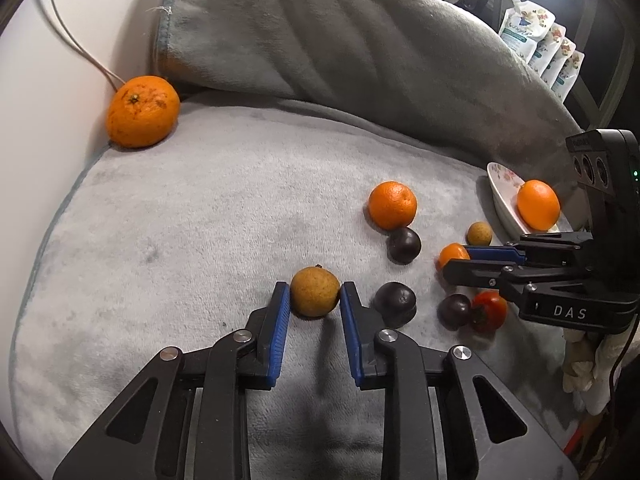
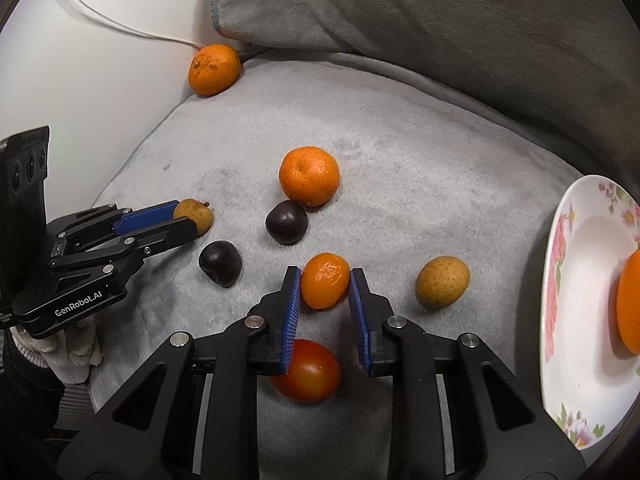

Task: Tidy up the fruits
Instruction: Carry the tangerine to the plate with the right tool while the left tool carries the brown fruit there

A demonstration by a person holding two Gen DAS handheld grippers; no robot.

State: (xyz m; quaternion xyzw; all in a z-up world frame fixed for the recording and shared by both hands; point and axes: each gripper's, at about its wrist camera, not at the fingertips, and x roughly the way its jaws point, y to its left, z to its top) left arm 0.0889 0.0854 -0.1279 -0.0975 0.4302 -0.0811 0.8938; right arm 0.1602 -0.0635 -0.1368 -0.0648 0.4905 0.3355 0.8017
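Between the left gripper (image 1: 315,300) jaws, at 12 o'clock in its own view, sits a brown fruit (image 1: 315,291) on the grey cushion (image 1: 180,240); the blue pads flank it on both sides, whether pressing I cannot tell. At 2 o'clock lie two dark fruits (image 1: 395,304), a tomato (image 1: 489,311) and an orange (image 1: 392,205). Farther right, the right gripper (image 2: 325,284) has its jaws apart around a small orange (image 2: 325,280), the pads close on either side. A second brown fruit (image 2: 442,282) lies at its 2 o'clock. The plate (image 2: 580,280) at 3 o'clock holds one orange fruit (image 2: 630,300). A large orange (image 1: 142,111) rests far off at 10 o'clock against the wall.
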